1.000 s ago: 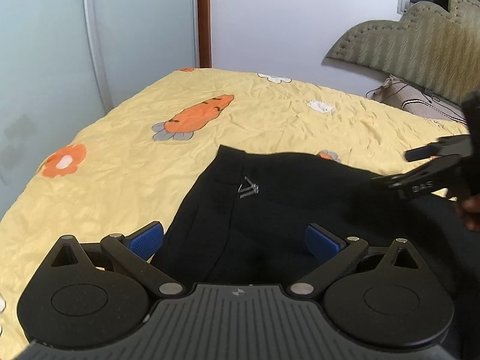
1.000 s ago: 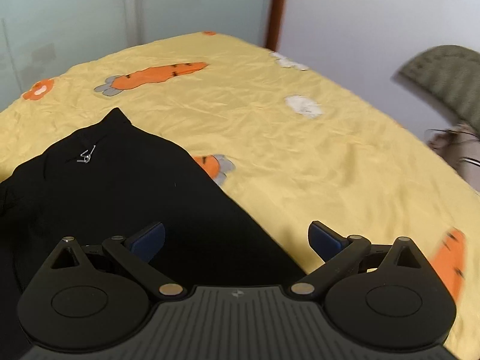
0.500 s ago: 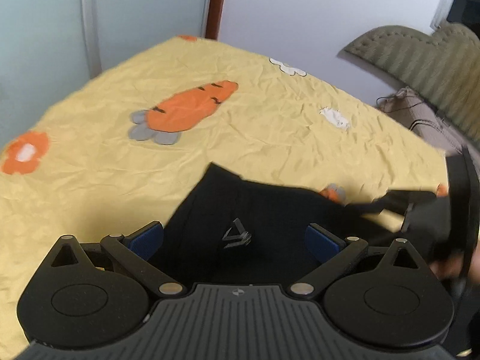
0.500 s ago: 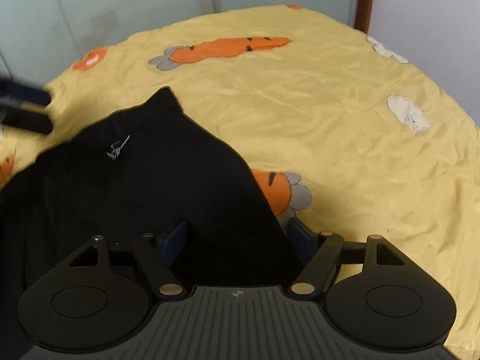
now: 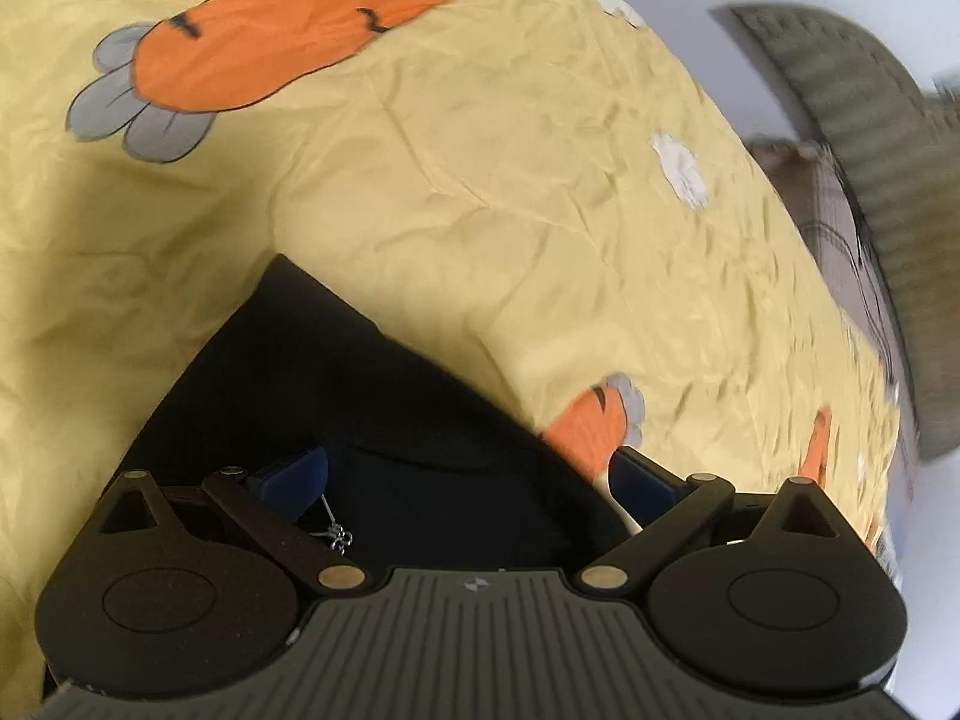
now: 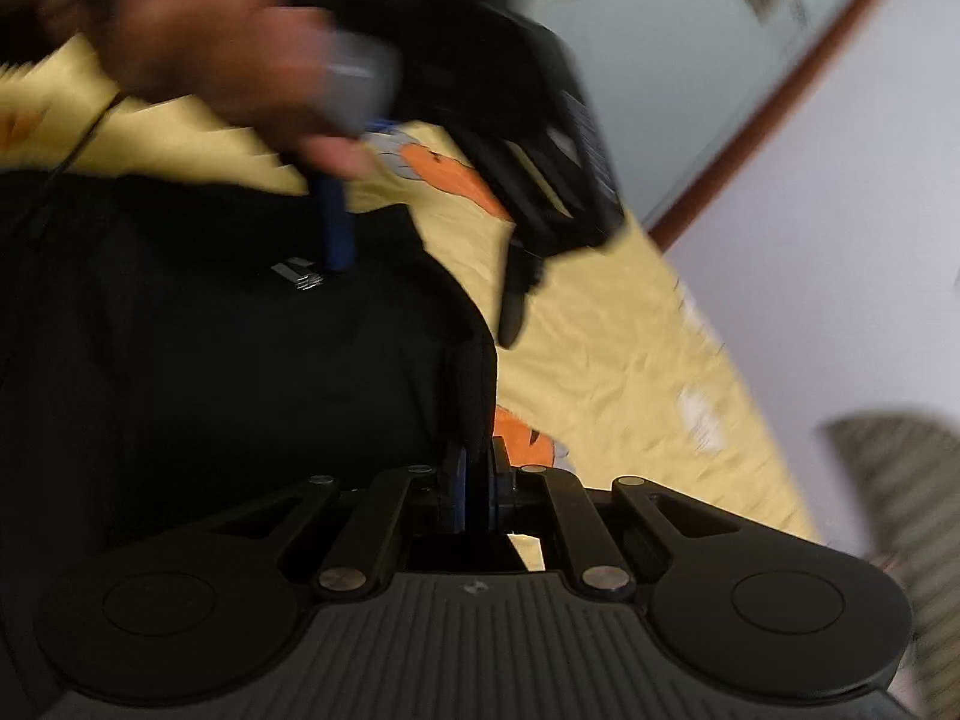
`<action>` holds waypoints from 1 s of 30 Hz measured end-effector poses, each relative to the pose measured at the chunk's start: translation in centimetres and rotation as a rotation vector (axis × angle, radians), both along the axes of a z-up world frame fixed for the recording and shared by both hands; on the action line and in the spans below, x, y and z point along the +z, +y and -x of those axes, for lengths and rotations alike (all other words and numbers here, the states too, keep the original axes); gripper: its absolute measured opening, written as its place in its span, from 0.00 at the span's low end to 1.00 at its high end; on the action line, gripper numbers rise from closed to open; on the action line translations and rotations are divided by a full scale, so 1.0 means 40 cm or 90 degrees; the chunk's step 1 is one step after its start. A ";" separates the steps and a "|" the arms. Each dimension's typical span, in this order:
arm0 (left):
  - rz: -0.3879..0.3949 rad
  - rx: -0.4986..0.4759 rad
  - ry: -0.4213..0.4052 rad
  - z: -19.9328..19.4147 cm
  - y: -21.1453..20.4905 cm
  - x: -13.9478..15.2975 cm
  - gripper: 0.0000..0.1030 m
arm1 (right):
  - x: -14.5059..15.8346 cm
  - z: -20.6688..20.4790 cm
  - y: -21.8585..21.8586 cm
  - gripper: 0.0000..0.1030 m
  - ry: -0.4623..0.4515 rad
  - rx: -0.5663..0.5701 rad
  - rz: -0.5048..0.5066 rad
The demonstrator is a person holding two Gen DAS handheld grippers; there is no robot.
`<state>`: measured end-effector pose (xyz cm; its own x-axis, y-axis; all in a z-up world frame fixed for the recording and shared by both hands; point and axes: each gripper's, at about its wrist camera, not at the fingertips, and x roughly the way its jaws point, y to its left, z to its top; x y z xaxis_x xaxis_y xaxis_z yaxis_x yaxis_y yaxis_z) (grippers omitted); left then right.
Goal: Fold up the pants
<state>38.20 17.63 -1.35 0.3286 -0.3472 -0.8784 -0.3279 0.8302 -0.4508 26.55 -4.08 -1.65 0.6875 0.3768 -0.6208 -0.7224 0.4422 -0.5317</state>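
The black pants (image 5: 360,420) lay on the yellow carrot-print bedspread (image 5: 540,210), not yet folded as far as either view showed. The right gripper (image 6: 477,489) had its pads pressed together on an edge of the pants, the cloth pinched between them. The left gripper (image 5: 468,480) stood spread wide over a corner of the garment, one blue pad beside a small metal clasp (image 5: 339,535), gripping nothing. Judging by this, only the first grasp was made; the second grasp and the fold itself remained.
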 end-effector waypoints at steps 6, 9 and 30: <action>0.038 0.001 -0.011 -0.011 0.007 -0.020 0.87 | -0.006 0.091 0.015 0.06 -0.087 0.028 0.035; 0.021 0.018 -0.026 0.009 0.024 -0.006 0.37 | -0.004 0.104 0.012 0.06 -0.098 0.024 0.038; -0.051 0.004 -0.202 0.285 0.014 0.120 0.05 | -0.014 0.274 -0.007 0.94 -0.166 -0.045 0.053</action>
<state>26.80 18.19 3.44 0.5917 -0.2781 -0.7567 -0.1871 0.8656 -0.4645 15.57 -4.37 -2.22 0.8508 0.2776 -0.4462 -0.5254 0.4334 -0.7322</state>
